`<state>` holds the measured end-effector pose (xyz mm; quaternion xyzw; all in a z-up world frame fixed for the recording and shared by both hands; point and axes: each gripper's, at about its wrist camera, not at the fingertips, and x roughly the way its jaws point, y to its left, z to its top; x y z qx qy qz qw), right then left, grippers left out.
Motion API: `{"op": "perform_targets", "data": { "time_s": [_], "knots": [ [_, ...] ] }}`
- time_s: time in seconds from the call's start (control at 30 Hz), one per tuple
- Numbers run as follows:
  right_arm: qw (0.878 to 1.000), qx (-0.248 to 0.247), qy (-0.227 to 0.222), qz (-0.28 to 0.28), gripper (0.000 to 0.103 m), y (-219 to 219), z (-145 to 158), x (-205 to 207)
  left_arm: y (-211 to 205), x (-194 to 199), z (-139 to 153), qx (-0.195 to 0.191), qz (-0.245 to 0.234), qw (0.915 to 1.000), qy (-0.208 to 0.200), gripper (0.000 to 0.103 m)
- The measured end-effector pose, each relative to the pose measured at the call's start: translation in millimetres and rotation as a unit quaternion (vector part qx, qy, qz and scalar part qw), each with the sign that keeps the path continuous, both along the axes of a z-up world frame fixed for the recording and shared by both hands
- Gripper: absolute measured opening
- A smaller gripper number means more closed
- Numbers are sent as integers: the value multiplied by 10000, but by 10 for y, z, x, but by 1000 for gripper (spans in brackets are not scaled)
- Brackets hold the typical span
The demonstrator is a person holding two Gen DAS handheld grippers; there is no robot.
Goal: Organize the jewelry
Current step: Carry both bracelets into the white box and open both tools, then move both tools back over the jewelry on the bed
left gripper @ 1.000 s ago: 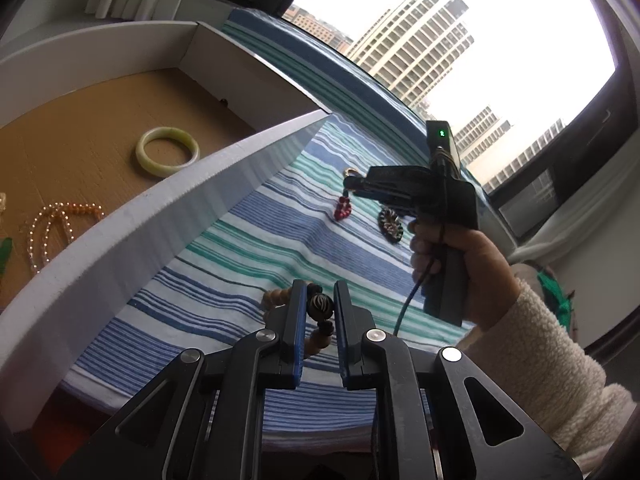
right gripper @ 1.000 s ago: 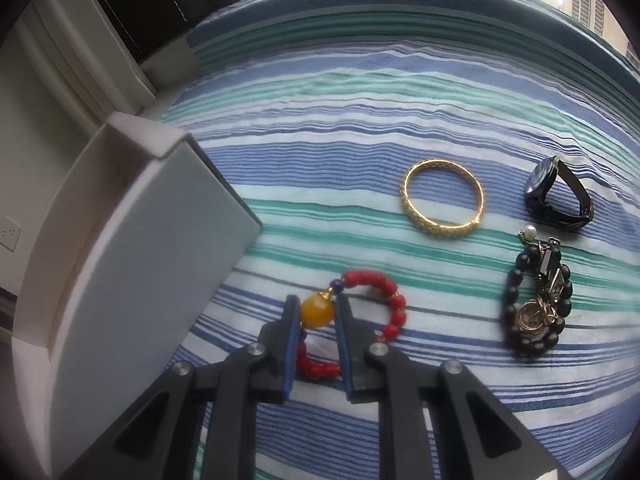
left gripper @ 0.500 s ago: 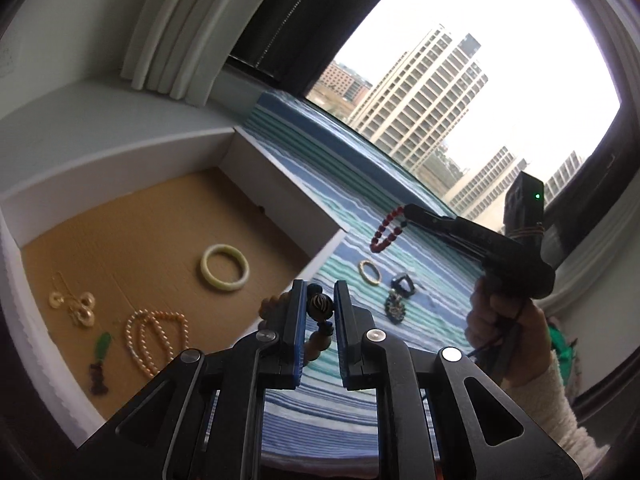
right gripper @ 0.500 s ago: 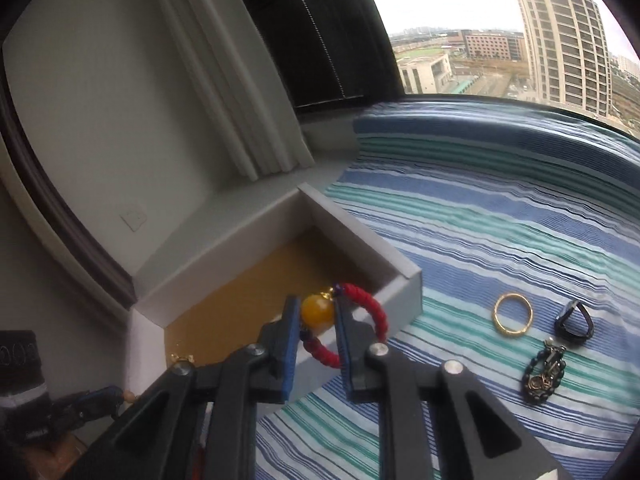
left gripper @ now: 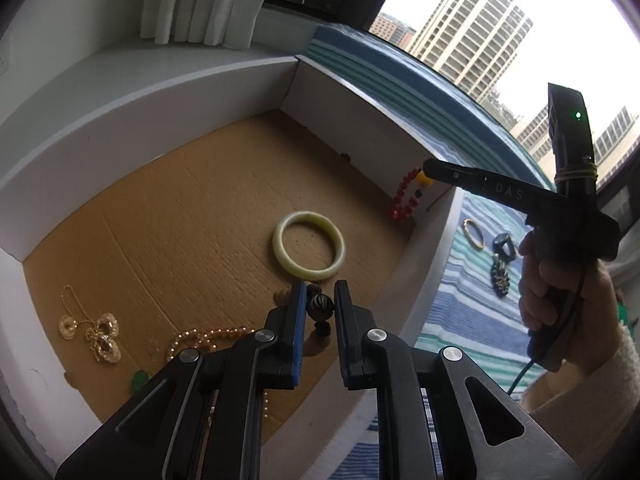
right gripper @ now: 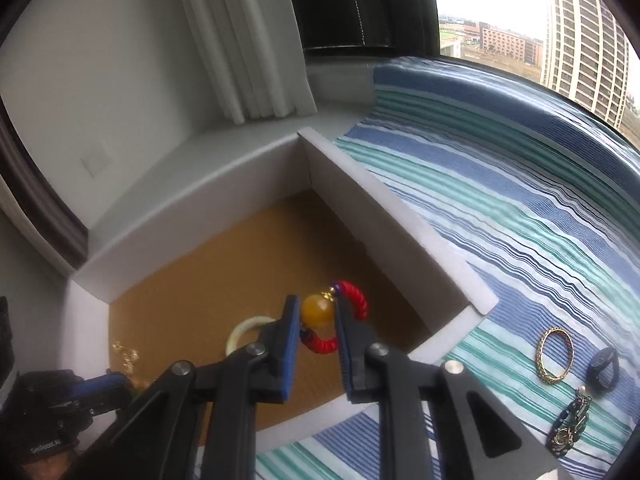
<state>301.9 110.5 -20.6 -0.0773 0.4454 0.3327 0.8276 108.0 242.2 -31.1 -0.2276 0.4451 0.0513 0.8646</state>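
Observation:
My left gripper (left gripper: pixel 320 286) hangs over the near part of the white box (left gripper: pixel 360 112). A dark carved bead (left gripper: pixel 320 307) of a brown bead bracelet sits between its pads, and the jaws are opening slightly. My right gripper (right gripper: pixel 316 300) is shut on the amber bead (right gripper: pixel 317 312) of a red bead bracelet (right gripper: pixel 356 300). It holds that bracelet above the box's right corner, and the red bead bracelet (left gripper: pixel 402 204) also shows in the left wrist view. On the cardboard floor of the box lies a pale jade bangle (left gripper: pixel 308 252).
A pearl strand (left gripper: pixel 208 338), gold earrings (left gripper: pixel 100 332) and a green piece (left gripper: pixel 138 380) also lie in the box. On the striped cloth (right gripper: pixel 520 208) to the right rest a gold bangle (right gripper: pixel 554 354), a black watch (right gripper: pixel 604 368) and a dark beaded piece (right gripper: pixel 570 428). A curtain and window stand behind.
Both grippers have swung left from over the striped cloth to over the box, each carrying its bracelet. The red bracelet has been lifted off the cloth.

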Motion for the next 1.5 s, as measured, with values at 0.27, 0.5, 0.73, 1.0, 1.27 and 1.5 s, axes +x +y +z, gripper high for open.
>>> {"op": "perform_targets", "data": {
  "time_s": [0.27,0.5,0.73,1.0,1.27,1.5],
  "knots": [
    [9987,374,-302,-171,54,-357,84,-347,-9,-115,71,738,424,9964,10,83],
    [9962,226,-710,-447,55,-1302,-156,-890,-68,-242,13,1252,735,9894,-71,87],
    [9888,-183,-512,-1391,55,-2611,-755,-1326,-74,-309,44,1501,1320,9793,-324,86],
    [9587,-485,-724,-2707,55,-3779,-989,-1667,-289,-163,-227,1968,882,9762,215,85],
    [9456,-361,-431,-3203,55,-4112,-1148,-1538,-368,-197,-229,1954,874,9766,210,86],
    [9476,-430,-495,-3125,61,-4042,-1159,-1570,-361,-235,-131,1840,974,9781,-45,86]
  ]
}}
